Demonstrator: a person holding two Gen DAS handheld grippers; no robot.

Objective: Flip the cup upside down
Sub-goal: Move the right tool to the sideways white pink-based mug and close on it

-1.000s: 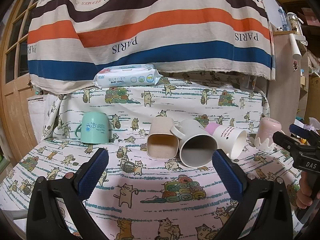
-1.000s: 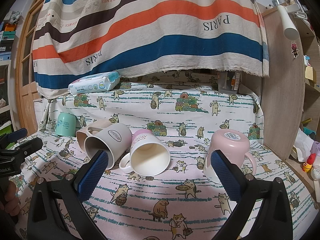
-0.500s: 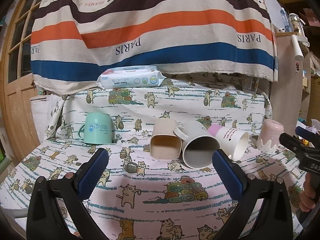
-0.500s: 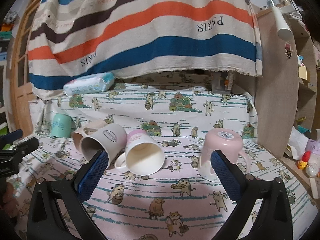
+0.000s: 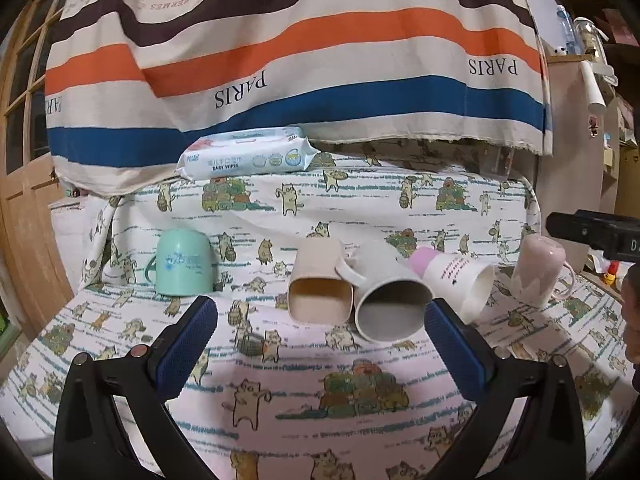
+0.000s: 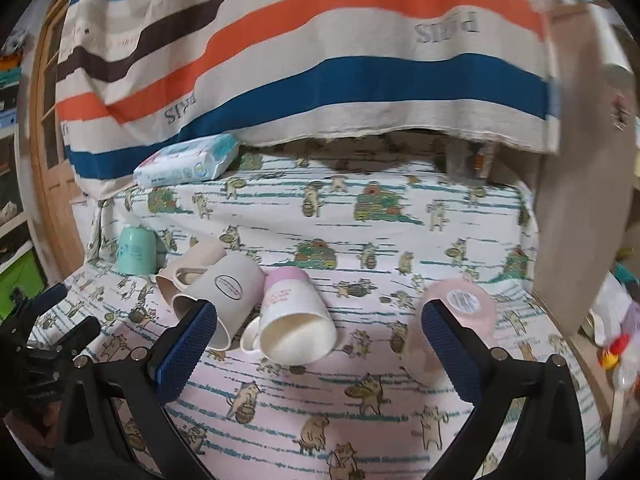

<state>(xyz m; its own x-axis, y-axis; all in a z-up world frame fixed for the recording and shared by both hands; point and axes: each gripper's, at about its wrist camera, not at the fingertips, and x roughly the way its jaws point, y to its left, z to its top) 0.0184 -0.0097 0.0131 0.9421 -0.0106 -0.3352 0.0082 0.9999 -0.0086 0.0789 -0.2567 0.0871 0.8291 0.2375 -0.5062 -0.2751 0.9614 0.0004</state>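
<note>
Five cups on cat-print cloth (image 5: 320, 400), left to right: mint-green plastic mug (image 5: 183, 262) inverted; beige square tumbler (image 5: 320, 292), grey round mug (image 5: 390, 304) and white mug with pink base (image 6: 294, 316) on their sides, touching; pale-pink handled cup (image 6: 460, 320) inverted. Probably light, stiff, slick; best pinched across the wall near the rim. Left gripper (image 5: 320, 354) and right gripper (image 6: 318, 354) both spread wide, holding nothing.

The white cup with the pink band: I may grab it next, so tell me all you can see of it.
The white cup lies on its side on the cat-print cloth, its open mouth toward the right wrist camera, inside bare. A pink band rings its base end, small pink print marks its wall, and a white handle rests low on its left. It looks glossy, like ceramic. The grey cup lies against it.
</note>
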